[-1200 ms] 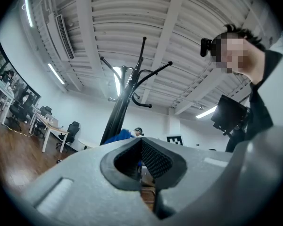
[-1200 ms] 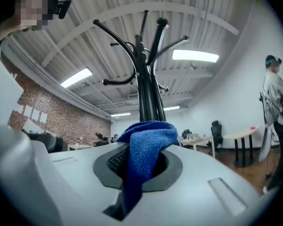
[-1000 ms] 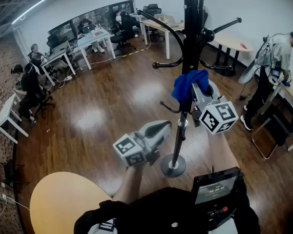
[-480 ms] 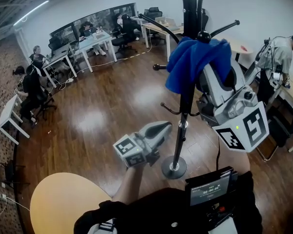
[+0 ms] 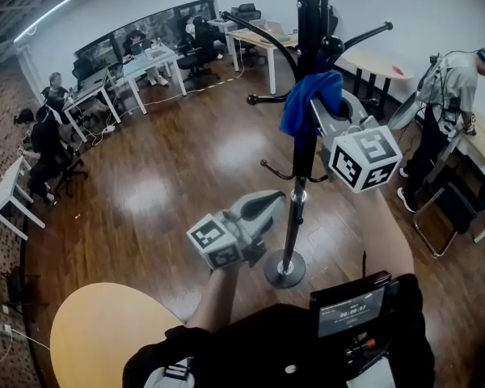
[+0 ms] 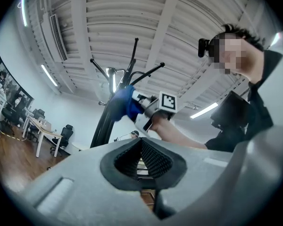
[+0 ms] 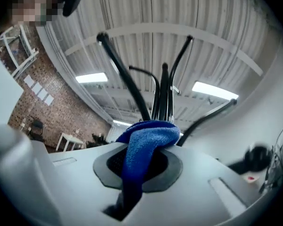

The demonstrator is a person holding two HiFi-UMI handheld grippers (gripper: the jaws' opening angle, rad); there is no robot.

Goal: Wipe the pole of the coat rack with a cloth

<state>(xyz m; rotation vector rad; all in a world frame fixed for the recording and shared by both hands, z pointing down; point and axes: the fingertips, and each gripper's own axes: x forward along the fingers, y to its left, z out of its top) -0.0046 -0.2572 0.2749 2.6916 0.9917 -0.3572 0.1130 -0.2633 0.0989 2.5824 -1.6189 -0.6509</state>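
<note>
Looks steeply down on a glossy wood floor (image 5: 170, 184) that fills most of the head view. Takes in office desks (image 5: 145, 59) with seated people along the upper left and a standing person (image 5: 449, 111) at the right edge. Catches a round tan table (image 5: 105, 330) in the lower left corner.

Centres on the black coat rack pole (image 5: 295, 208), running from the top edge down to a round metal base (image 5: 284, 269) at lower centre, with curved hooks (image 5: 263, 43) branching off near the top.

Reaches up from the bottom edge with both arms bare. Stretches the right forearm (image 5: 384, 233) up along the right of centre and lifts the right gripper (image 5: 322, 107) to the upper middle, marker cube turned toward the camera. Grips a blue cloth (image 5: 307, 99) tight between those jaws and presses it, bunched, against the pole just below the upper hooks. Shows that same cloth, in the right gripper view, spilling out between the black pads and hanging down, with pole and hooks rising close behind.

Holds the left forearm (image 5: 214, 297) lower, at bottom centre, and tilts the left gripper (image 5: 268, 204) up and to the right at mid-frame, its tip just beside the pole's lower stretch, contact unclear. Keeps those jaws pressed together, pads meeting with nothing between them in the left gripper view.
</note>
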